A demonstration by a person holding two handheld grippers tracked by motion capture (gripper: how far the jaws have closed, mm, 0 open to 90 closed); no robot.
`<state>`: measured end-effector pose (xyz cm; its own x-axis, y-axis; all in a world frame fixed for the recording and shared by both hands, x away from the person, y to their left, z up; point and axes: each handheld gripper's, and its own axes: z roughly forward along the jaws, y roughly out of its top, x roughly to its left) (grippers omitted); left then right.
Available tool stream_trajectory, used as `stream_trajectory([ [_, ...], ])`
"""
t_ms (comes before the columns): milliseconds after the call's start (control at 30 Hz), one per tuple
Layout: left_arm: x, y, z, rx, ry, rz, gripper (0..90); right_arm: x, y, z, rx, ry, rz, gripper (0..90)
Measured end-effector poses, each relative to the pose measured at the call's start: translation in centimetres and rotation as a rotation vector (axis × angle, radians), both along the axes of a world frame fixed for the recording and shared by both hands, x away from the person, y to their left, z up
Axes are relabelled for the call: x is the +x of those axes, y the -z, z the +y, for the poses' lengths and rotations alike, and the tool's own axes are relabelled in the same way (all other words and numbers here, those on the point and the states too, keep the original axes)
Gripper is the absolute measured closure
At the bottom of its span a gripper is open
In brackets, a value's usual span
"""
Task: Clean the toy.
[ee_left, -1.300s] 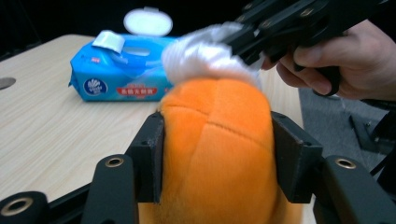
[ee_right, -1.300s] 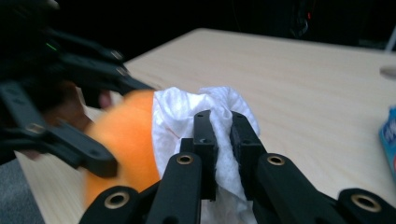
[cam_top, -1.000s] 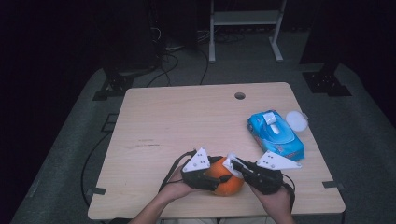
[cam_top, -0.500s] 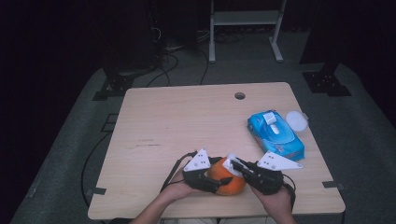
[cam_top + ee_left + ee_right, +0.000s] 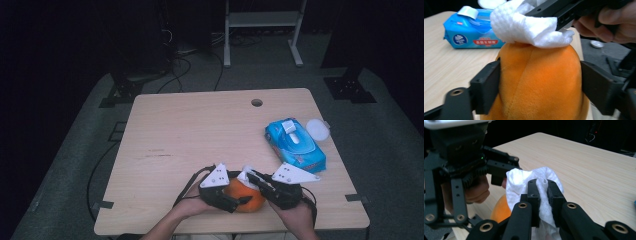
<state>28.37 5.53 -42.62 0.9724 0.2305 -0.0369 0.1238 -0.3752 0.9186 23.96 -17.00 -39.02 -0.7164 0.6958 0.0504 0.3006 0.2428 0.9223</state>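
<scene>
Near the front edge of the counter [image 5: 200,130], between the two hands: an orange plush toy [image 5: 246,196], soft and rounded, seam running down its face in the left gripper view; clamped at both flanks by the left gripper [image 5: 539,87], black fingers [image 5: 486,87] pressed into the fabric on either side; toy upright in that grip, base hidden below the frame edge, so contact with the counter impossible to tell there.

On top of the toy: a white wet wipe [image 5: 529,25], crumpled, resting against the crown of the plush; pinched by the right gripper [image 5: 543,195], fingers [image 5: 534,197] closed tight on a fold of the wipe with the rest bunching out above and to the left; orange of the toy just visible beneath the wipe in the right gripper view.

In the high view: left gripper [image 5: 225,192] reaching in from the left side of the toy, right gripper [image 5: 260,182] from the right and above, white wipe [image 5: 247,174] showing as a small pale tuft at the toy's top; both hands low at the near edge.

Farther right on the counter, well apart from the toy: a blue pack of wipes [image 5: 295,145], flap lid raised; just beside it near the right edge, a white round lid [image 5: 317,129].
</scene>
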Motion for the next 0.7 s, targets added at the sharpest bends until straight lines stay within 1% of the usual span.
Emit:
stream_trajectory([
  [33,0.3,0.0,0.4,-0.006,0.015,0.010,15.8,0.2,0.1,-0.2,0.008,-0.005,0.009,82.7],
  [67,0.6,0.1,0.7,-0.005,0.017,0.014,14.2,0.3,0.1,-0.4,0.012,-0.006,0.017,82.6],
  [100,1.0,0.4,0.9,0.003,0.006,0.037,10.4,0.4,0.2,-0.6,0.012,-0.008,0.019,82.6],
  [133,1.4,0.7,1.0,0.004,0.007,0.072,8.0,0.5,0.3,-0.8,0.014,-0.015,0.021,82.6],
  [167,1.5,1.0,1.1,-0.002,0.013,0.086,7.9,0.6,0.3,-0.9,0.012,-0.010,0.022,82.6],
  [200,1.5,1.2,1.0,0.002,0.016,0.085,8.0,0.6,0.2,-1.0,0.005,-0.001,0.018,82.6],
  [233,1.5,1.3,0.8,0.004,0.020,0.077,9.7,0.8,0.3,-1.1,0.006,0.005,0.020,82.6],
  [267,1.3,1.2,0.7,0.012,0.018,0.061,14.6,0.8,0.3,-1.1,0.014,0.013,0.033,82.6],
  [333,1.1,0.9,0.6,0.033,-0.001,0.028,26.7,0.8,0.2,-1.0,0.019,0.027,0.036,82.6],
  [367,0.9,0.7,0.5,0.040,-0.006,0.016,30.8,0.7,0.1,-0.9,0.027,0.026,0.035,82.6],
  [400,0.7,0.6,0.3,0.052,-0.009,-0.001,32.5,0.5,0.0,-0.7,0.029,0.020,0.027,82.6],
  [467,0.2,0.6,-0.1,0.071,0.001,-0.032,33.5,0.1,-0.2,0.1,0.019,-0.022,0.013,82.6],
  [500,0.0,0.6,-0.4,0.078,-0.002,-0.046,33.5,-0.1,-0.2,0.6,0.004,-0.040,0.010,82.6],
  [533,-0.1,0.5,-0.4,0.083,-0.006,-0.054,33.7,-0.3,-0.2,1.0,-0.022,-0.048,0.000,82.6],
  [600,-0.1,0.5,-0.3,0.073,-0.018,-0.063,36.8,-0.1,-0.3,0.8,-0.044,-0.038,-0.010,82.7],
  [633,0.0,0.5,-0.3,0.066,-0.024,-0.060,37.9,0.0,-0.4,0.5,-0.038,-0.027,-0.008,82.6],
  [700,0.1,0.4,-0.2,0.057,-0.032,-0.051,38.7,0.6,-0.5,-0.9,-0.031,0.019,-0.003,82.6],
])
